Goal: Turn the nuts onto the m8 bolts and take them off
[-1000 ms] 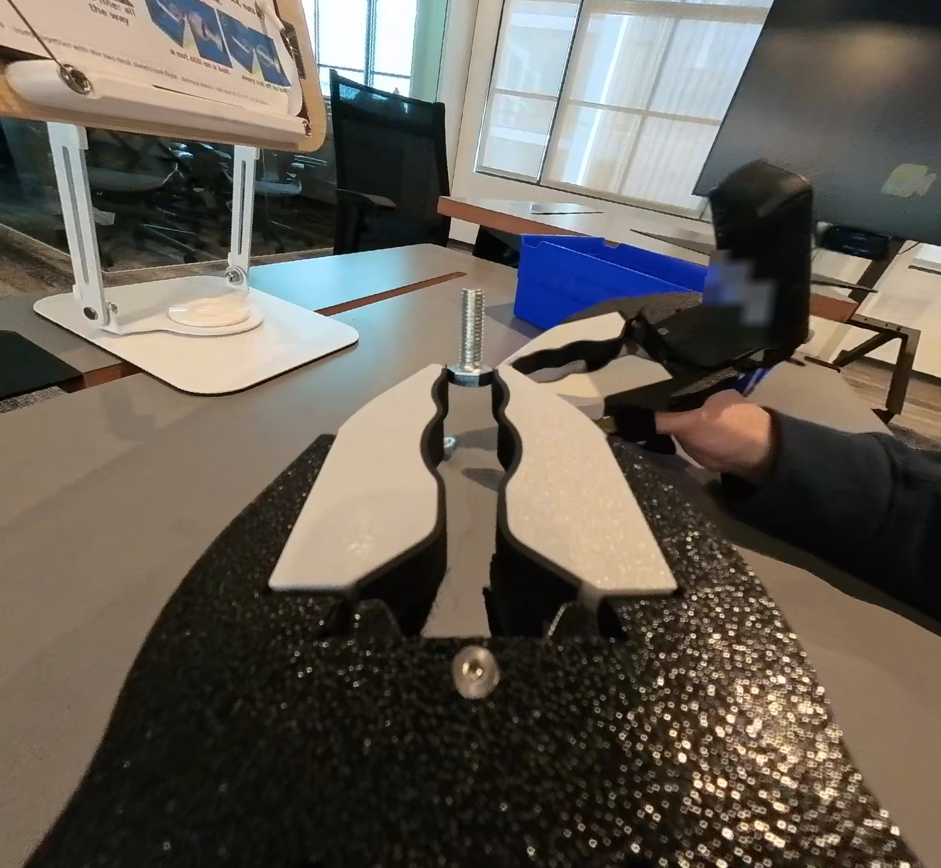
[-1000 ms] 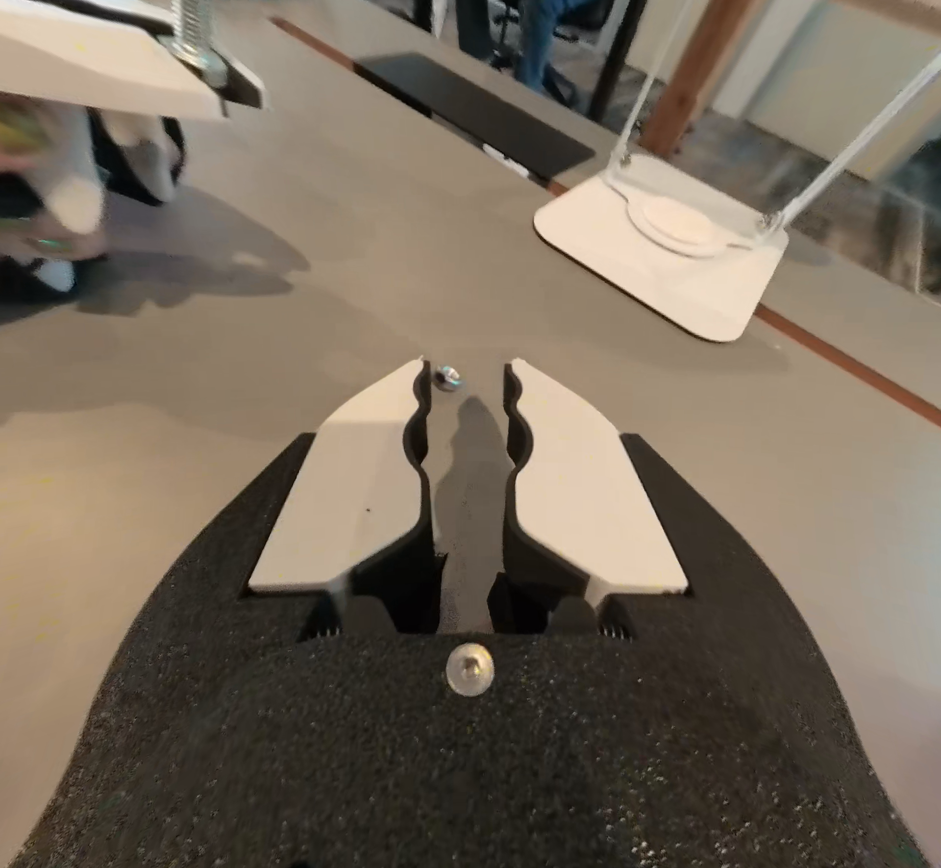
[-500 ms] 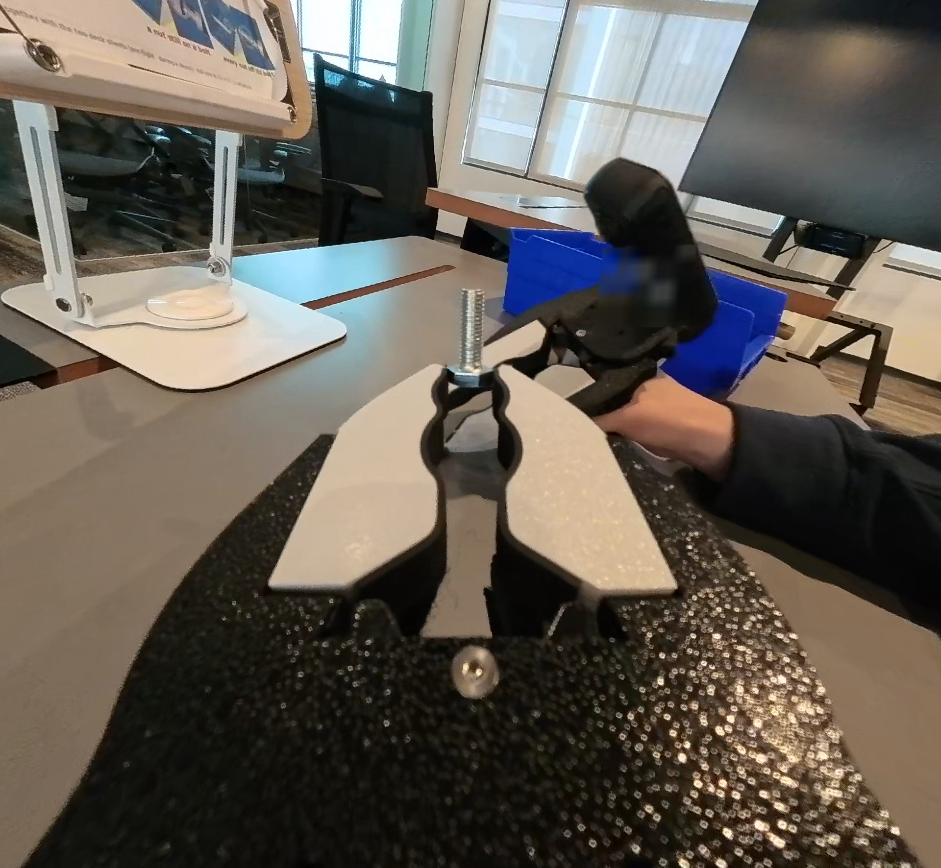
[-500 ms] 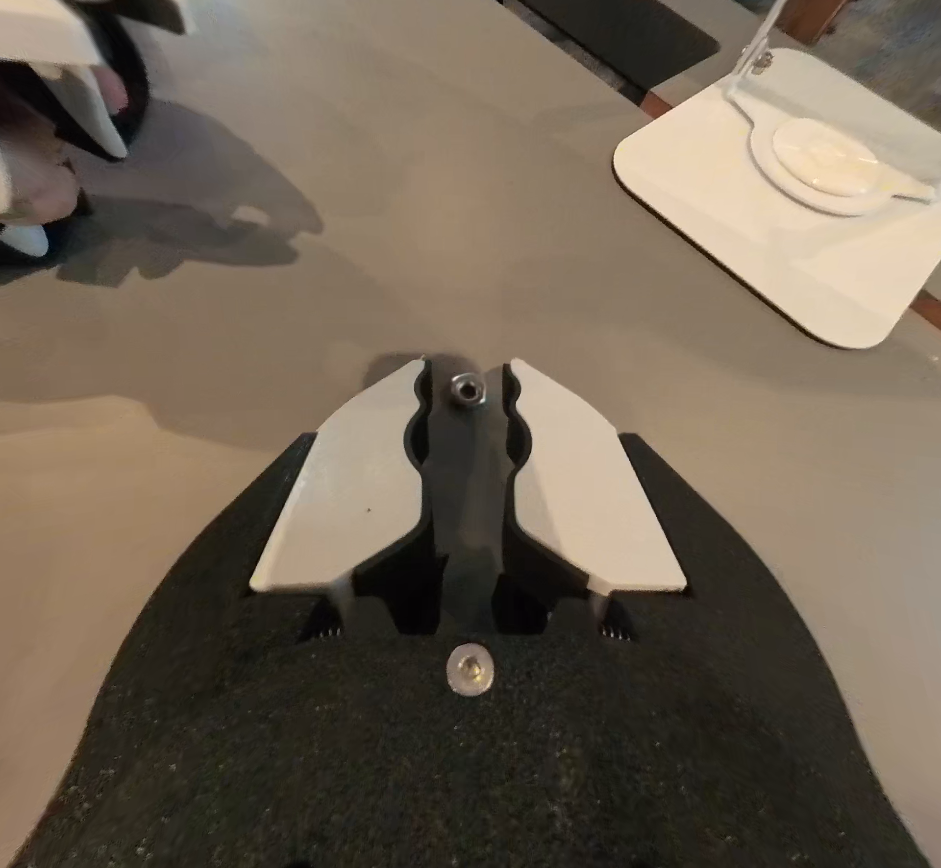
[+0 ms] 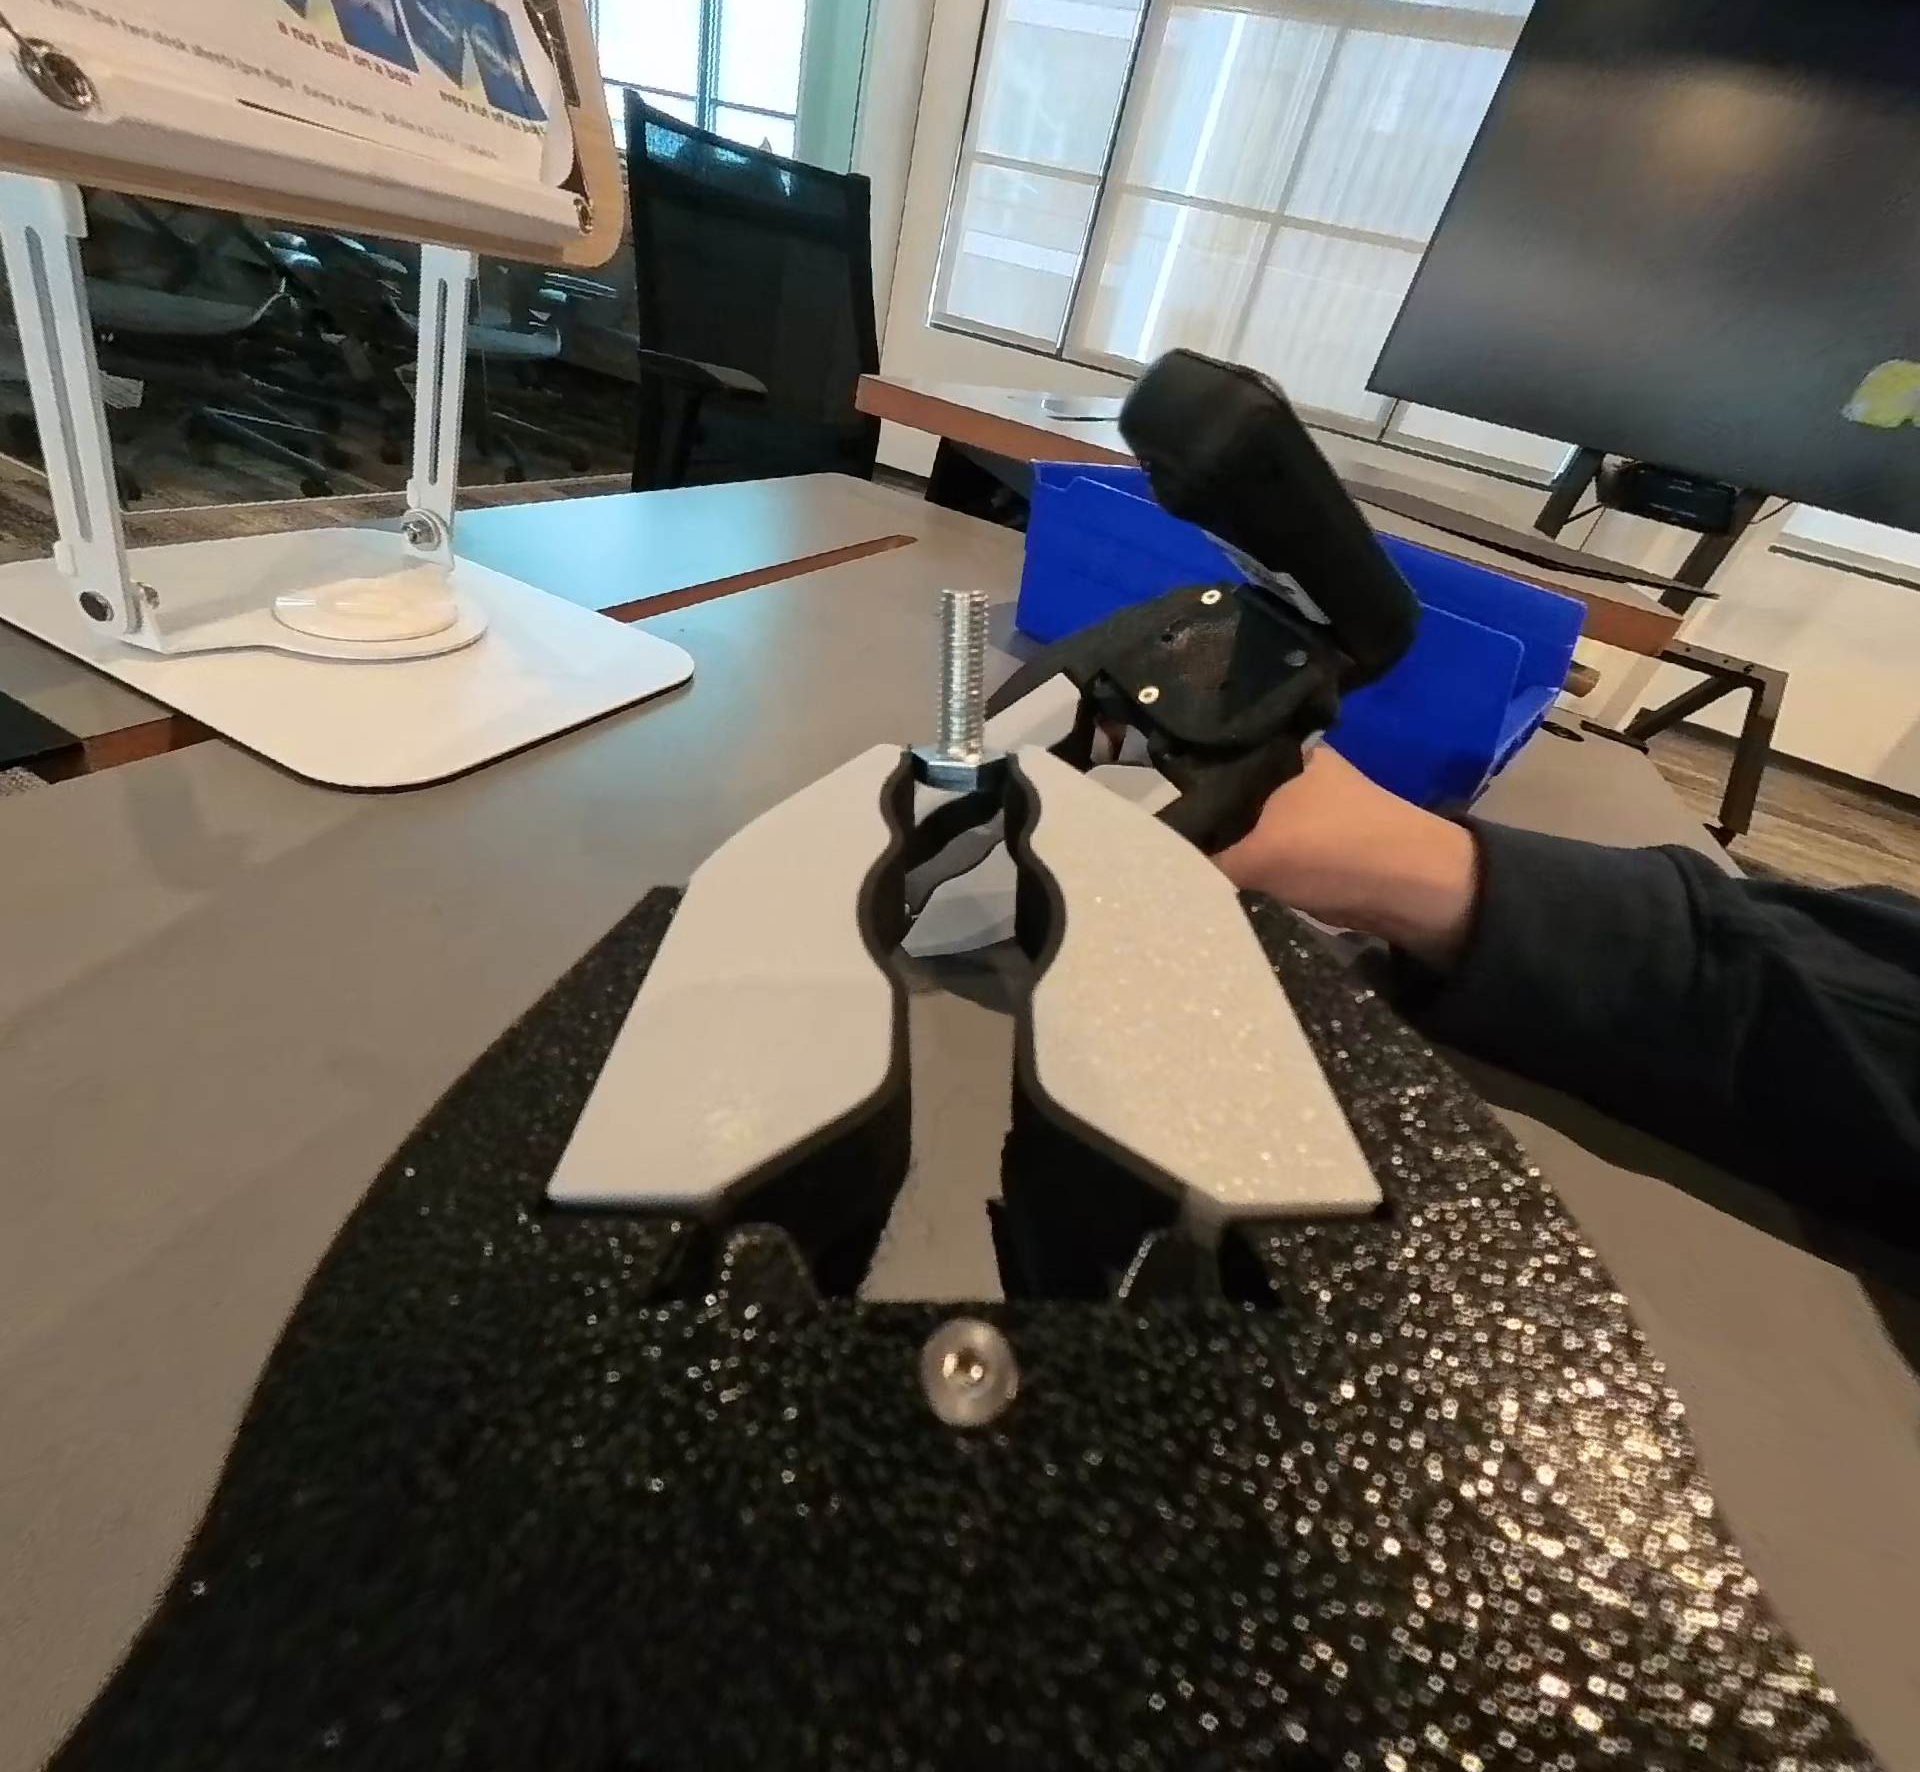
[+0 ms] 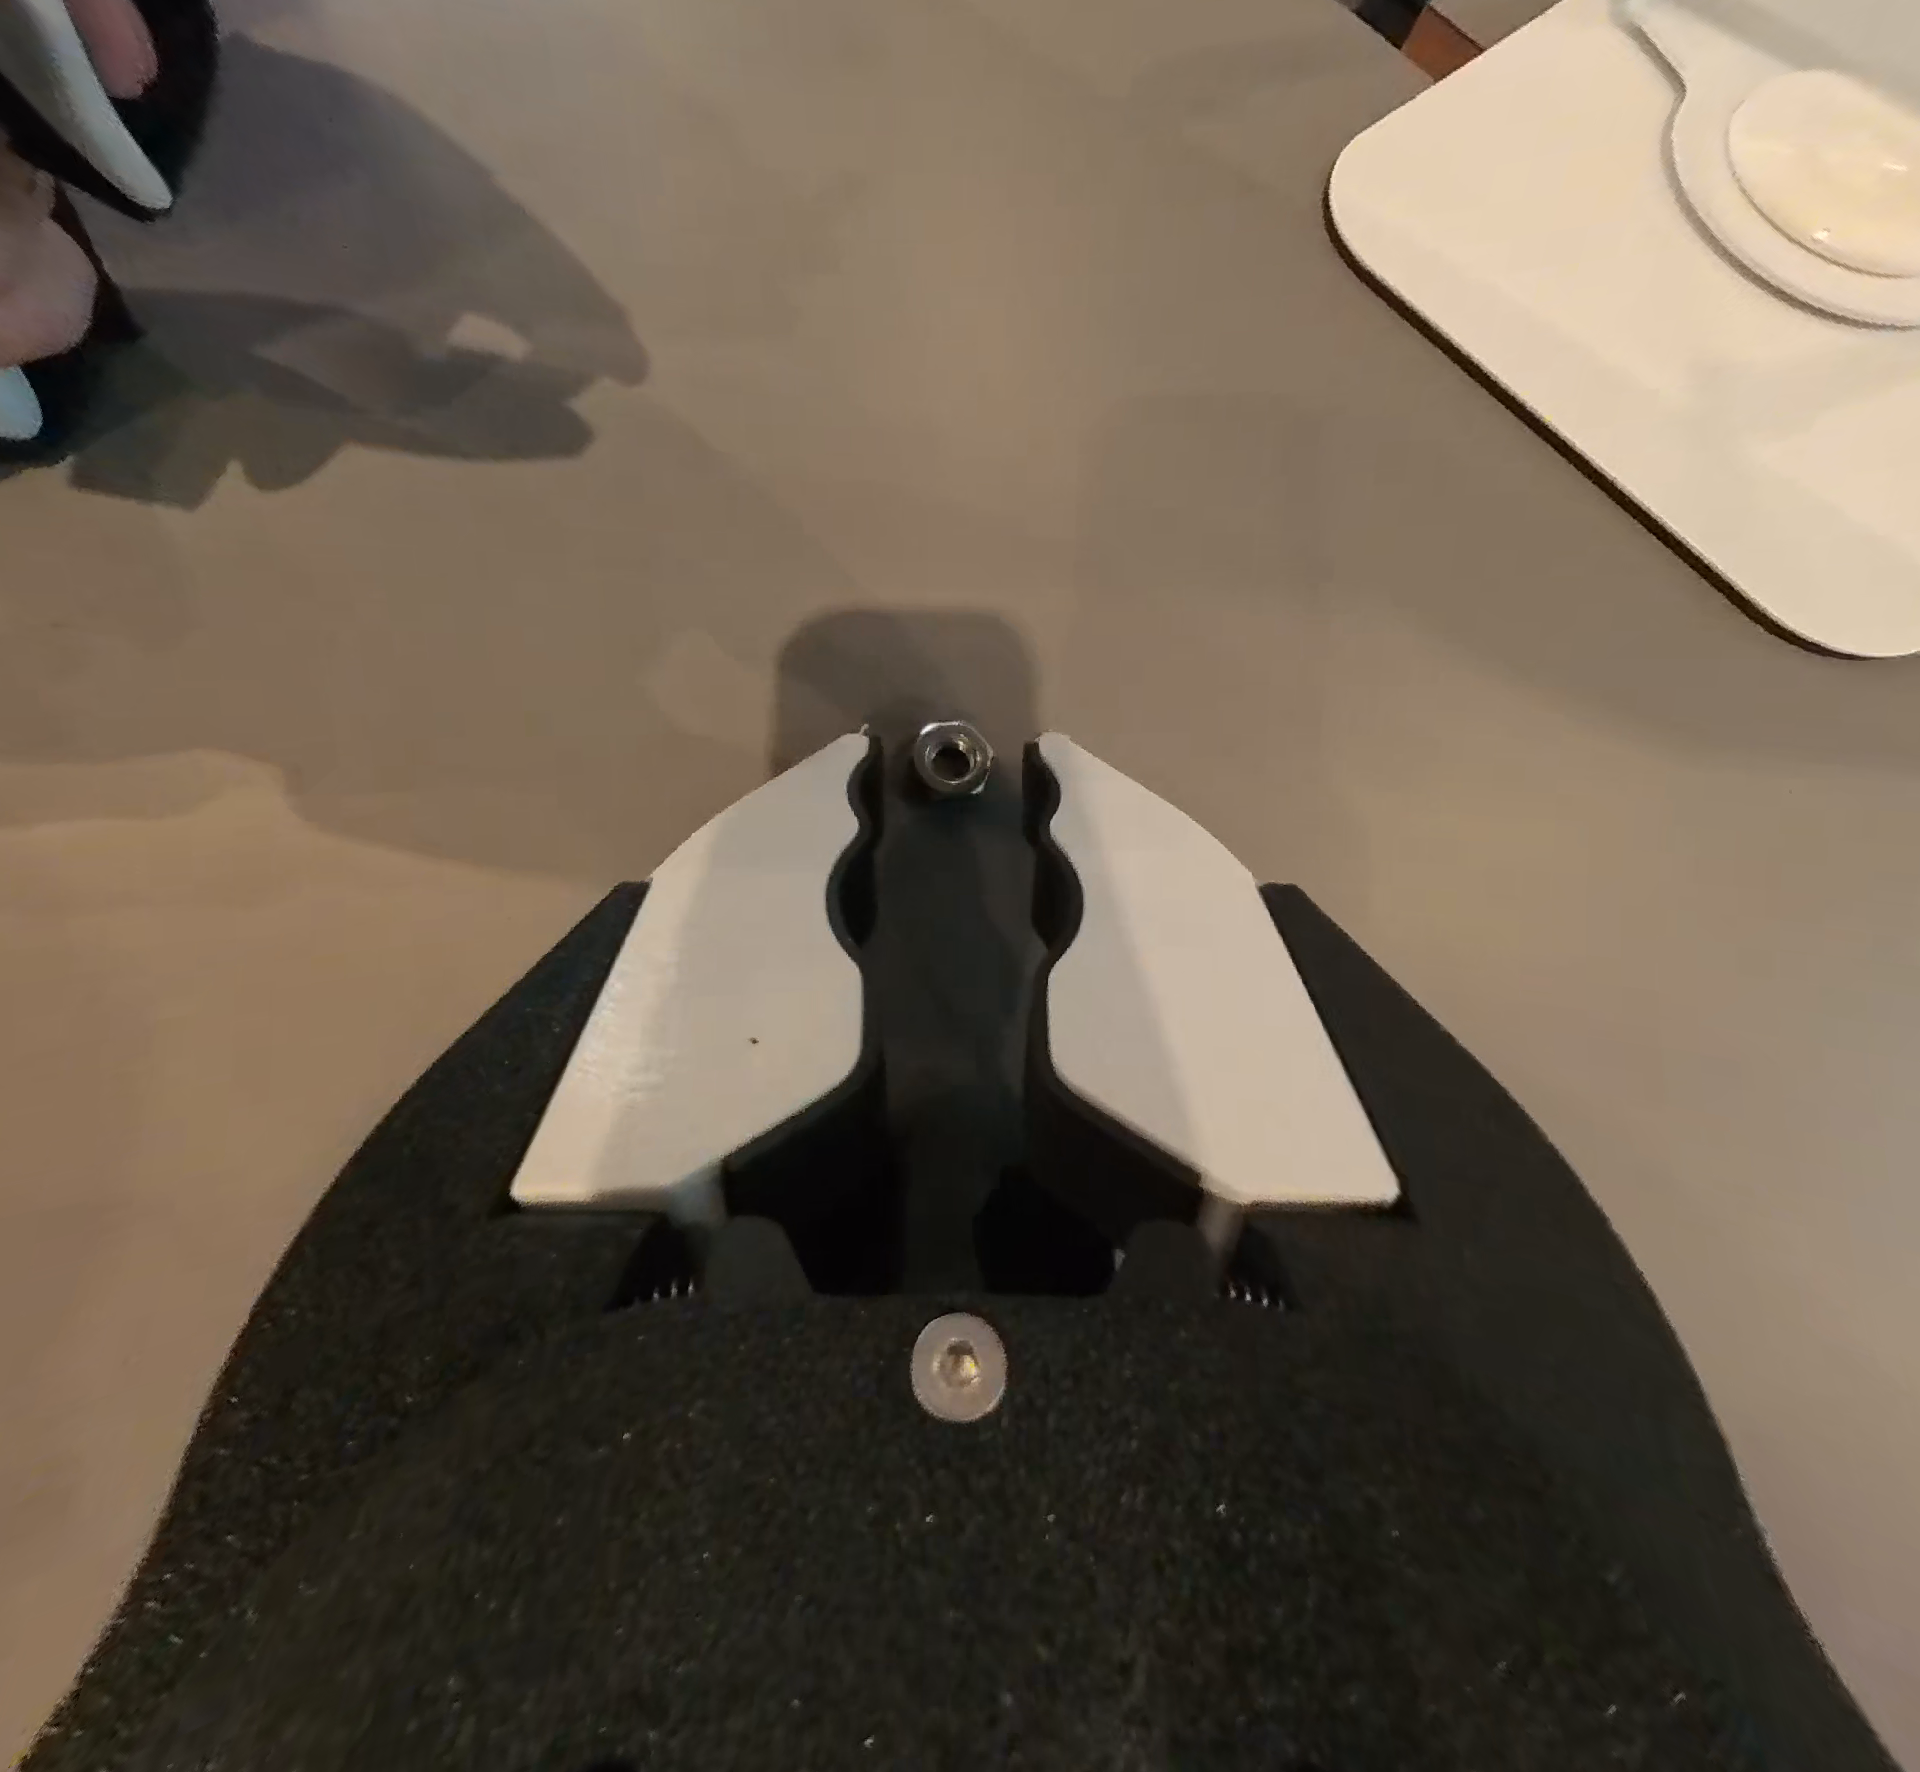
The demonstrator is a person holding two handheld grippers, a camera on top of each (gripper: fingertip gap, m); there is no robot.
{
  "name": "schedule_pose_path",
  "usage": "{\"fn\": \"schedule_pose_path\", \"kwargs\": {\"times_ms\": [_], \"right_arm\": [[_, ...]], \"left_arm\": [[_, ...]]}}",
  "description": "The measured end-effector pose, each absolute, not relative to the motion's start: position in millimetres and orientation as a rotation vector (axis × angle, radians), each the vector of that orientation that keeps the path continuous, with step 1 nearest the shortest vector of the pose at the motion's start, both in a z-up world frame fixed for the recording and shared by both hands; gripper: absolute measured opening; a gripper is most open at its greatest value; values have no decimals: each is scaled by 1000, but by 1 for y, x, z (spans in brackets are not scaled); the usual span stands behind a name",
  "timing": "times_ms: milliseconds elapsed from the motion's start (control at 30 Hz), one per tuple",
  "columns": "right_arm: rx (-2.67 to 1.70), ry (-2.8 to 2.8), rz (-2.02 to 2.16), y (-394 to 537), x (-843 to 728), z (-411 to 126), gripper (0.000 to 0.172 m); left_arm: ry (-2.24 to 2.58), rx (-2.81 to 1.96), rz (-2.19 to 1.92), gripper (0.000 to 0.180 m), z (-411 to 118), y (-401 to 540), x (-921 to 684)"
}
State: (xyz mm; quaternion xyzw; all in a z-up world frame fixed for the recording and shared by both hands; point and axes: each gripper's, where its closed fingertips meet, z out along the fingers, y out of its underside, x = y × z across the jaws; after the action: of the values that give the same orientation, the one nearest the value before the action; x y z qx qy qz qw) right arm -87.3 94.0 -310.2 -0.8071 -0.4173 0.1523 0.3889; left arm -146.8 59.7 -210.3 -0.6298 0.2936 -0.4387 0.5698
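One bolt (image 5: 964, 673), one nut (image 6: 950, 759), two grippers (image 5: 961, 766) (image 6: 950, 746), one blue bin (image 5: 1455, 683), one white stand (image 5: 343, 673), one dark monitor (image 5: 1683, 226).

Black speckled tool (image 5: 958, 766), white fingers (image 5: 1164, 974), seemingly navy sleeve (image 5: 1704, 984)

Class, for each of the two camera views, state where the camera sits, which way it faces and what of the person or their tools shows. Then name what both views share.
Left wrist view: sits on the left gripper, looking level across the grey table toward the windows; its fingers grip the upright bolt by its head; the right gripper and hand show.
Right wrist view: sits on the right gripper, looking down at the table; the nut lies between its open fingers, untouched.
Shared: table, white stand base.
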Motion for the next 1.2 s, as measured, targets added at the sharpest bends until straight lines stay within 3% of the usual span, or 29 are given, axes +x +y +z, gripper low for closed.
{"fn": "schedule_pose_path", "kwargs": {"times_ms": [467, 767, 1200], "right_arm": [[-1947, -1125, 287, 90, -88, -306, 15], [-1288, -1090, 1087, 17, -108, -209, 14], [-1299, -1232, 1294, -13, -117, -209, 14]], "left_arm": [[714, -1462, -1067, 15, -209, 56, -144], [1140, -1401, -1317, 15, -221, 8, -119], [1405, -1468, -1308, 15, -245, -15, -113]]}}
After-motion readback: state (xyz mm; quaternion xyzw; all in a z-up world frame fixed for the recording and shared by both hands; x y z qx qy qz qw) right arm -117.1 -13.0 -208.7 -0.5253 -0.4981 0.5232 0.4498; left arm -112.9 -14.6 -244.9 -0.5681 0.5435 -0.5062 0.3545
